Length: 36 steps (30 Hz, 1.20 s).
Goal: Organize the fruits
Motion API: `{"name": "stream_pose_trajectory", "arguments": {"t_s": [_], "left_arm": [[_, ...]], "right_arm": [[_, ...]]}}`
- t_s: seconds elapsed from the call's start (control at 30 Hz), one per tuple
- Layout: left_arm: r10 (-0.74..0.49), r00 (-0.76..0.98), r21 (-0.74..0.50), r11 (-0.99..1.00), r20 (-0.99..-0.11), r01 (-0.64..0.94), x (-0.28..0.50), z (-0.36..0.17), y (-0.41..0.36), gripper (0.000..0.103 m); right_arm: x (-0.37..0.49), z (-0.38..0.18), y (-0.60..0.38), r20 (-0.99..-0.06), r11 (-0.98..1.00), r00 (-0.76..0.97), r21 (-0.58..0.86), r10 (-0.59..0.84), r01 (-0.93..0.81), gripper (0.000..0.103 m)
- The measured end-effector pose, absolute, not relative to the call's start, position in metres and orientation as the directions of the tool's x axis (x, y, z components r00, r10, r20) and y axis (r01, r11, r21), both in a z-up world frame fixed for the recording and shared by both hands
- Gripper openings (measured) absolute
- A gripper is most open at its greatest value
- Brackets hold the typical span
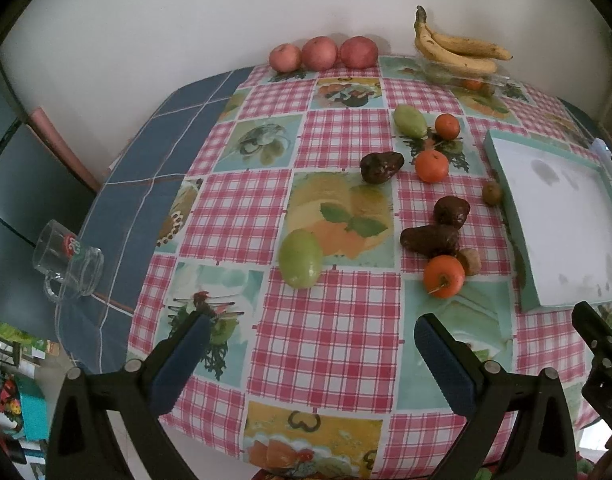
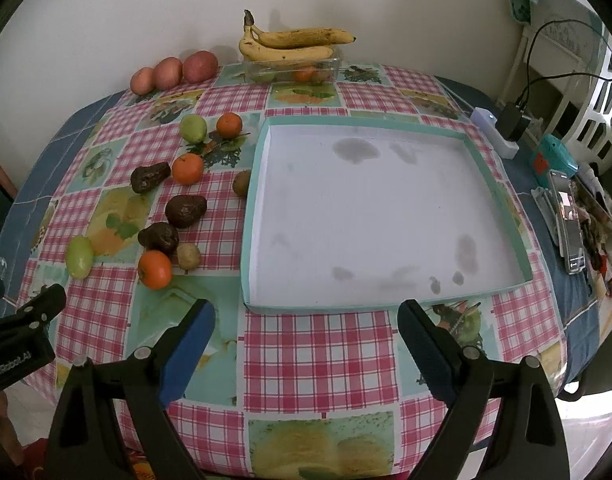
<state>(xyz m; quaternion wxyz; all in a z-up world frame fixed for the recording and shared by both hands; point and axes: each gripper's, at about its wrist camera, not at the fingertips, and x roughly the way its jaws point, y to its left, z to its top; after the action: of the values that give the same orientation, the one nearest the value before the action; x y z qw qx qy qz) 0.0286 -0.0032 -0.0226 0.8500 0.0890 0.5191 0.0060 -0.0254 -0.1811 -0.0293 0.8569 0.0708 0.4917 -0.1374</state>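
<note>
Left gripper [image 1: 309, 344] jaws wide apart, empty, ribbed blue pads, right gripper [image 2: 306, 328] likewise spread and empty, glossy checked tablecloth [image 2: 321, 356], shallow square teal-rimmed tray [image 2: 250, 216], wrinkled dark avocados [image 2: 185, 210], smooth oranges [image 2: 154, 269] scattered just left of the tray.

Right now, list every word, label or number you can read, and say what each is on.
"GenRobot.AI": white print on the black body of the left tool, seen in the right wrist view; the first letters are blurred, so this is a likely reading.
Red and green logo on the glass mug: too blurred to read.
Nothing else is legible.
</note>
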Motion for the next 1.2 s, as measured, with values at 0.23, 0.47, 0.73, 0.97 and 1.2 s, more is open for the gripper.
{"name": "stream_pose_trajectory", "arguments": {"t_s": [0.23, 0.47, 0.73, 0.97, 1.2], "left_arm": [[0.104, 0.461, 0.158, 0.984, -0.881, 0.082, 0.0290, -0.0228, -0.0032, 0.103], [0.103, 0.461, 0.158, 0.984, -0.881, 0.083, 0.0285, -0.0231, -0.0026, 0.103], [0.104, 0.461, 0.159, 0.984, -0.881, 0.082, 0.0288, -0.0231, -0.0031, 0.103], [0.104, 0.460, 0.159, 0.984, -0.882, 0.082, 0.0287, -0.0230, -0.0033, 0.103], [0.104, 0.460, 0.159, 0.984, -0.882, 0.082, 0.0290, -0.0229, -0.0036, 0.103]], "right_arm": [[-0.0258, -0.0298, -0.1812, -0.862, 0.952, 0.480, -0.009, -0.163, 0.307, 0.093], [-0.0264, -0.0298, -0.1815, -0.862, 0.952, 0.481, -0.007, -0.162, 0.307, 0.093], [-0.0259, -0.0299, -0.1809, -0.862, 0.952, 0.482, -0.004, -0.159, 0.307, 0.093], [-0.0262, -0.0298, -0.1817, -0.861, 0.952, 0.483, -0.004, -0.159, 0.306, 0.093], [-0.0263, -0.0299, -0.1823, -0.861, 0.952, 0.483, -0.003, -0.158, 0.306, 0.093]]}}
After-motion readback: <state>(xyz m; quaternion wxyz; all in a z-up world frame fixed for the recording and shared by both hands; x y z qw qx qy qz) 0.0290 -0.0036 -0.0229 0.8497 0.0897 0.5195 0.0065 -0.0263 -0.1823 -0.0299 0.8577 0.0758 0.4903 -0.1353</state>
